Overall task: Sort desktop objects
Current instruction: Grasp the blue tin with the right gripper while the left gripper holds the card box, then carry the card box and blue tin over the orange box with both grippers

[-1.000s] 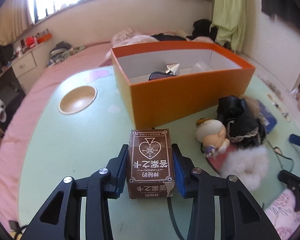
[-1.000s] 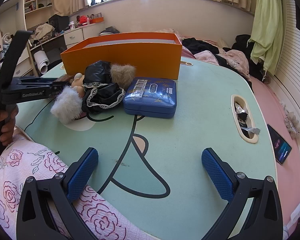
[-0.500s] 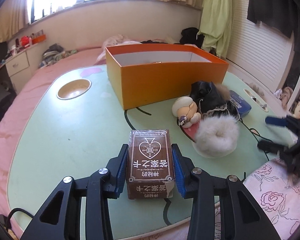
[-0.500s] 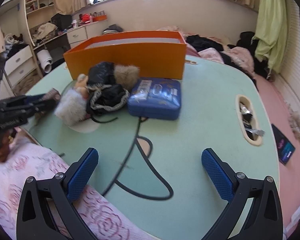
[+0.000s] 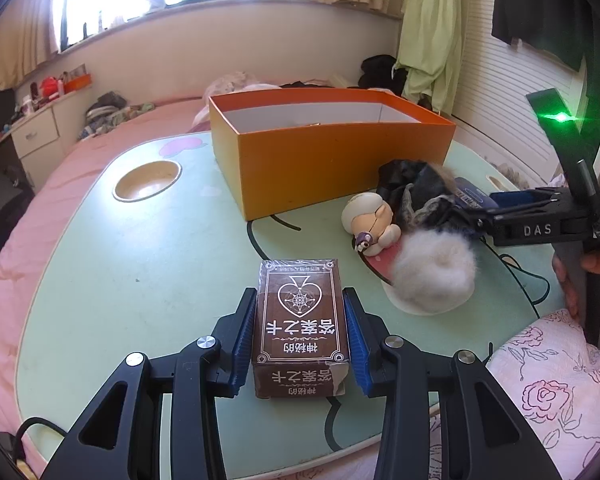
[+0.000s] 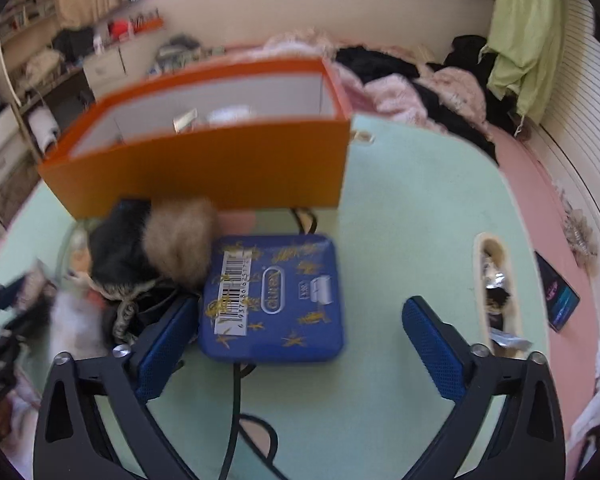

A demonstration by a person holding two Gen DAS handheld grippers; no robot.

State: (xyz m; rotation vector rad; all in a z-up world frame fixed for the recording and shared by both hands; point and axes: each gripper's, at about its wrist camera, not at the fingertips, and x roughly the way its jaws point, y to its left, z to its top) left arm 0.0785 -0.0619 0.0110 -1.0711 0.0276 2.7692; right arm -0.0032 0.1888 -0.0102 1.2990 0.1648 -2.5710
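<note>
While the left gripper (image 5: 300, 336) clamps one brown card box (image 5: 300, 324) over the near edge of the green table (image 5: 140, 264), its view alone shows one bowl-shaped recess (image 5: 147, 180) toward the far left edge and one doll (image 5: 370, 220) by a white fluffy ball (image 5: 434, 272). One orange box (image 6: 204, 168) sits toward the far edge in both views. Right view alone shows the whole blue tin (image 6: 274, 300), between the fingers of the right gripper (image 6: 296, 336); jaws have just been closing, still clear of it on the right side. One phone (image 6: 558, 296) lies off the right edge.
</note>
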